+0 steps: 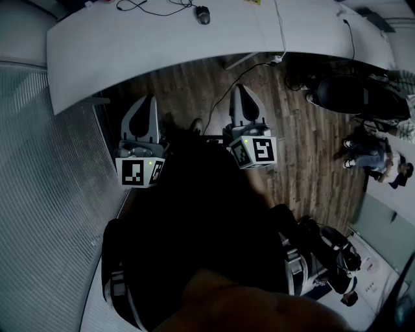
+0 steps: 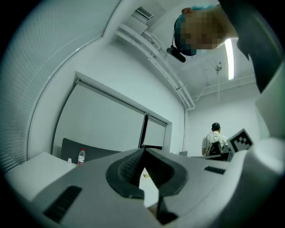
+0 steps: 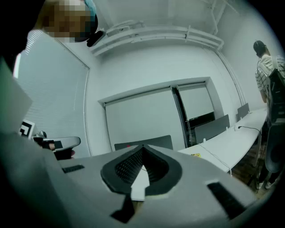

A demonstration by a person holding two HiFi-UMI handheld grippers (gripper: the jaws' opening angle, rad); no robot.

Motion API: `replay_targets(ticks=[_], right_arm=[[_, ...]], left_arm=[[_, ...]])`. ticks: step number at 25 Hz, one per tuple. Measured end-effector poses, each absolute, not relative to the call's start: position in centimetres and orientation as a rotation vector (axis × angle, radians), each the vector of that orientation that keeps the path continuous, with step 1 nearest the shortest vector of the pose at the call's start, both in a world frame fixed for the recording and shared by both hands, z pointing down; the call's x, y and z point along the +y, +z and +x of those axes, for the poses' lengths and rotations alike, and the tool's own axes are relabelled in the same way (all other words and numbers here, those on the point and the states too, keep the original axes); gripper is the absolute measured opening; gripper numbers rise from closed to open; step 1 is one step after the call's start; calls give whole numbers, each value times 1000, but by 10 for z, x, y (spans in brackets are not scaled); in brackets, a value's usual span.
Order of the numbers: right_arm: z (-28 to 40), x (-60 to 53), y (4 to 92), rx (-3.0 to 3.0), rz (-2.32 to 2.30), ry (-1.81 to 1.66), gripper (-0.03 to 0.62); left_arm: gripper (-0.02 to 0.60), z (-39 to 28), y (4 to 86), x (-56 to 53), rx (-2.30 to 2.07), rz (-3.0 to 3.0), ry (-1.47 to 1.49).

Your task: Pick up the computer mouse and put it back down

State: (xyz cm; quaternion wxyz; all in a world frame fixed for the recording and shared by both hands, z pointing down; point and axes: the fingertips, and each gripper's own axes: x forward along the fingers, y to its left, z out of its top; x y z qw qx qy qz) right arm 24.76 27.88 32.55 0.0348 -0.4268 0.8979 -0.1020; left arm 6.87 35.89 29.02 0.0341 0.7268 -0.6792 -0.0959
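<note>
The mouse point(image 1: 203, 14) is seen lying on the tabletop point(image 1: 130, 45), well apart from both grippers. The fingers of the left gripper point(image 1: 150, 98) and the right gripper point(image 1: 240, 87) are clenched together on nothing.

The computer mouse point(image 1: 203, 14) lies on the desk point(image 1: 162, 45), well beyond the left gripper point(image 1: 150, 98) and right gripper point(image 1: 241, 88), side by side over the floor point(image 1: 194, 84).

Curved white desk point(image 1: 162, 45) spanned top of head view, wood floor point(image 1: 194, 91) below its front edge, black chair point(image 1: 353, 94) under its rt end, water bottle point(image 2: 81, 156) near desk, person in striped shirt point(image 3: 266, 71) stood beside desk.
</note>
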Motion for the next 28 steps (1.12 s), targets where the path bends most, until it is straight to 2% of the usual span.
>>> replay_targets(ticks=[13,28], right_arm=[[256,271,324,2729,-1306,-363,0],[301,252,334,2753,-1279,-342,0]], left_arm=[[2,80,290,348,-2071,2249,-297],[2,120,290,329,-2126,2214,-298]])
